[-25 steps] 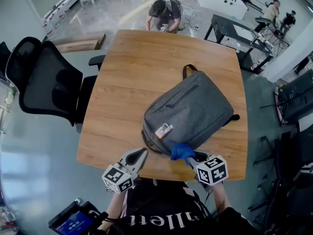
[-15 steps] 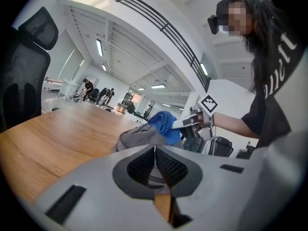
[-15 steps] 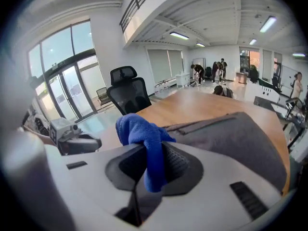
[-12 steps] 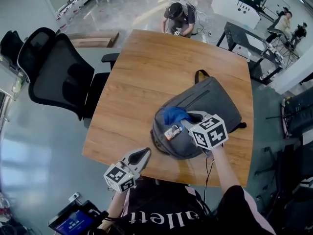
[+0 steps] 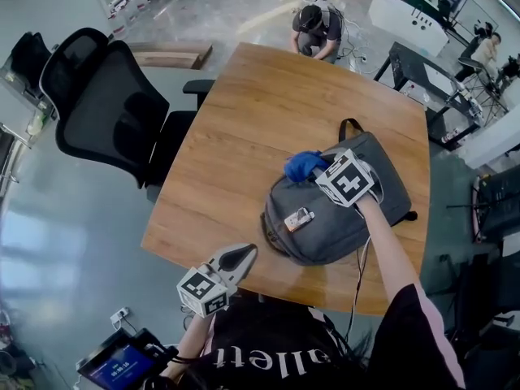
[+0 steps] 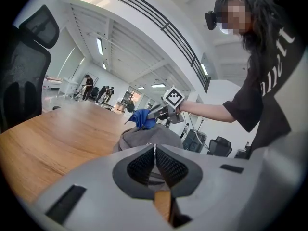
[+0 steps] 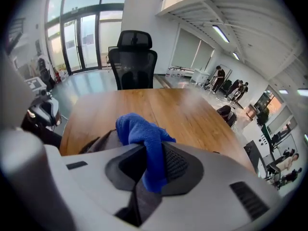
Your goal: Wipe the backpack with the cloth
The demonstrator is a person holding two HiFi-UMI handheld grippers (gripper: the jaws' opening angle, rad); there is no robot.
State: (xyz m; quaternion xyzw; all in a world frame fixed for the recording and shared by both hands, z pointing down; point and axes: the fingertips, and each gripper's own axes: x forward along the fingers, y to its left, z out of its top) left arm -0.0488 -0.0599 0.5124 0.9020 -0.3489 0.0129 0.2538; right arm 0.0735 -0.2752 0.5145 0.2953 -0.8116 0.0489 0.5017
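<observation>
**Wooden table (image 5: 244, 112) with the wipe at the backpack's far end**

Open office floor lies all round the table, and a black office chair (image 5: 106, 112) stands at its 9 o'clock. The grey backpack (image 5: 341, 222) lies flat toward the table's 4 o'clock, with its handle pointing to 12.

We judge the wiping step to be in hand. Our right gripper (image 5: 318, 171) reaches out over the bag, and the blue cloth (image 5: 302, 166) rests on the fabric at the bag's 11 o'clock corner, just beside the handle end. The right gripper view shows the jaws clamped on a fold of the cloth, which bunches up ahead of them and hangs below.

Our left gripper (image 5: 240, 256) hovers off the table's near edge at 6 o'clock. Its jaws are pressed together with nothing between them, and it touches nothing.

As we read it, the next move calls for drawing the cloth back across the panel toward 5 o'clock with light, even pressure. The free gripper could steady the bag so it does not slide.
</observation>
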